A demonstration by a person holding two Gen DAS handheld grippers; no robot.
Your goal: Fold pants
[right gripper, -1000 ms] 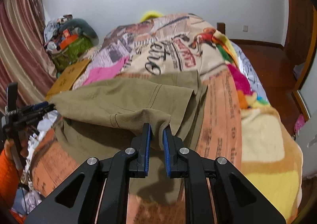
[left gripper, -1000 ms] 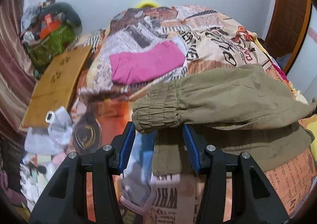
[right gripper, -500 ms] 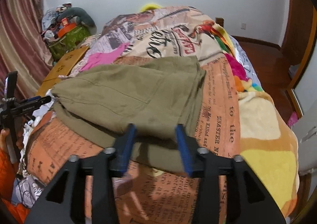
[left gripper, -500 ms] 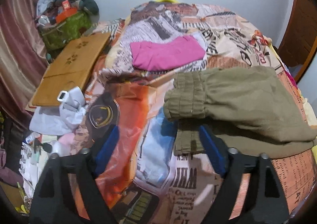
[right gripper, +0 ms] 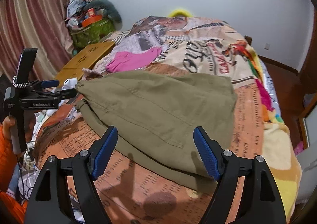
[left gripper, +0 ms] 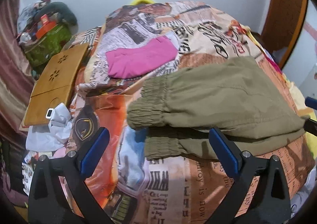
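Olive-green pants (left gripper: 218, 101) lie folded over on the patterned bedspread (left gripper: 198, 29), their elastic cuffs stacked at the left end. My left gripper (left gripper: 158, 134) hovers just short of those cuffs, its jaws still opening wide, and the blue pads do not touch the cloth. In the right wrist view the pants (right gripper: 158, 101) spread ahead of my right gripper (right gripper: 155, 130). Its jaws are also opening, and it holds nothing. A person's hand holds the left gripper (right gripper: 63, 87), seen there at the cuff end.
A pink garment (left gripper: 140, 59) lies farther back on the bed. A wooden lap table (left gripper: 55, 81) leans at the bed's left side, with white cloth and clutter below it. A full green bag (right gripper: 91, 31) stands by the curtain. A wooden door frame is at the right.
Both grippers have let go of the pants and opened wide. Both have backed off a little, and the upper layer now rests on the lower one.
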